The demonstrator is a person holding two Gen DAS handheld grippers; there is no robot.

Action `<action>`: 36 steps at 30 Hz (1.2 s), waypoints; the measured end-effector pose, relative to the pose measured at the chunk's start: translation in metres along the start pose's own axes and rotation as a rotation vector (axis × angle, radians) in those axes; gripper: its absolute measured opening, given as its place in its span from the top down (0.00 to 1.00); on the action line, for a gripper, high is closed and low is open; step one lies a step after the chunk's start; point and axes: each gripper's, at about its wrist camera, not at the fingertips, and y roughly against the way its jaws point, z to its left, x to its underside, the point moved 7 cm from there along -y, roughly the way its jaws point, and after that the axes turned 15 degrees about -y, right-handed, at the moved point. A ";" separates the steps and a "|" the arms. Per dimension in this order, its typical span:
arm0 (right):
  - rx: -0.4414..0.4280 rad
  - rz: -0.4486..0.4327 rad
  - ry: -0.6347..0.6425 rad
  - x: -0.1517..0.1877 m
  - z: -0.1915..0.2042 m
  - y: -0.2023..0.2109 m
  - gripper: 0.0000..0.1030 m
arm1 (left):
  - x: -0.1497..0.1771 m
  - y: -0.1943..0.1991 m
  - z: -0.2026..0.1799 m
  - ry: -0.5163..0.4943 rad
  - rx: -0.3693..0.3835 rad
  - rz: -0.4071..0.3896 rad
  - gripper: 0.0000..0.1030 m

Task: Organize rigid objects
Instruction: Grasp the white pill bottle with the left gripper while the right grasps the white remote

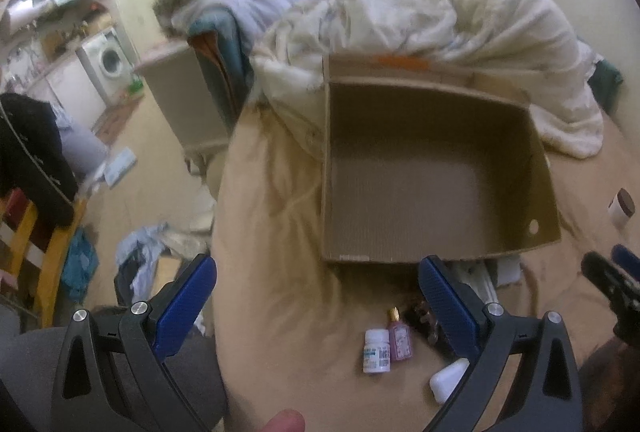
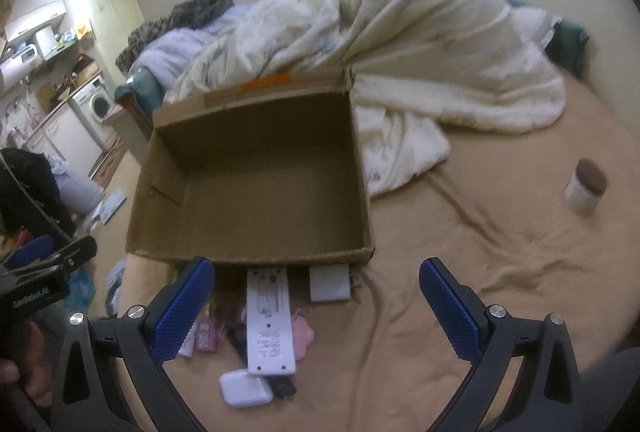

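Showing only rightward: white remote [image 2: 269,316], unlike pill bottle [image 1: 376,350].

No text can be read with certainty. Printed labels are seen on the white pill bottle [image 1: 376,351] and on the back of the white remote [image 2: 269,328], but the lettering is blurred.

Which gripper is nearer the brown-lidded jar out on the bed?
Right. The jar sits ahead and to the right of the right gripper; the left gripper is farther left, beyond it.
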 end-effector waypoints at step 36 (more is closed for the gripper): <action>0.067 0.572 0.089 0.076 0.034 -0.130 0.38 | 0.109 -0.145 -0.058 0.104 0.340 0.571 0.76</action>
